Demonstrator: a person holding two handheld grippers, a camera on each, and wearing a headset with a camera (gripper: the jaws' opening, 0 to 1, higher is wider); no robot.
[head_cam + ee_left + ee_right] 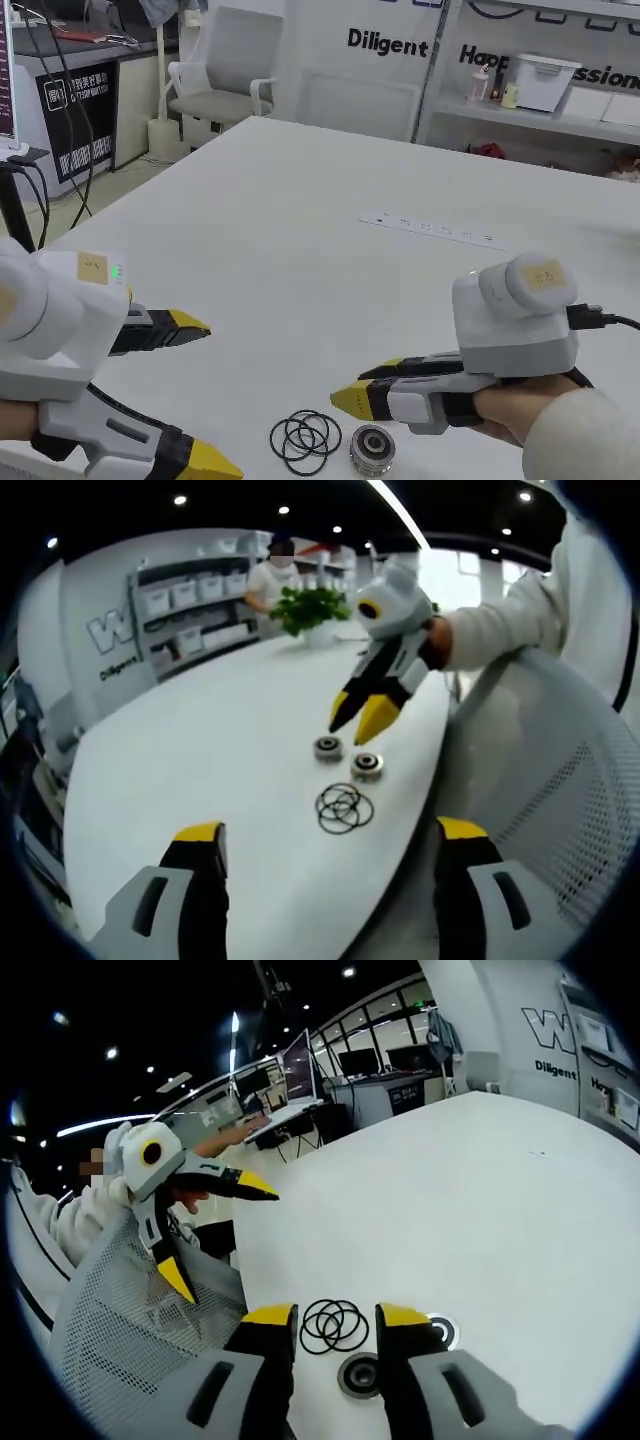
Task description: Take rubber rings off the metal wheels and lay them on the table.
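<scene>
Your left tongs point(330, 828) gape wide and your right tongs point(335, 1310) stand slightly apart, both empty. The small ribbed metal wheels point(366, 764) sit beside the loose thin black rubber rings point(305, 440), near the white worktop's point(300, 230) edge. A clumsy nudge could push one off.

From the headset, looking forward and down across the white desk point(300, 230), close to its near edge. From the left gripper point(232, 1248), facing low along the desk towards the right gripper point(353, 732). From the right gripper, facing back the other way, closer to the desk. Sharing across all three: the rubber rings point(305, 440) beside a metal wheel point(372, 447).
</scene>
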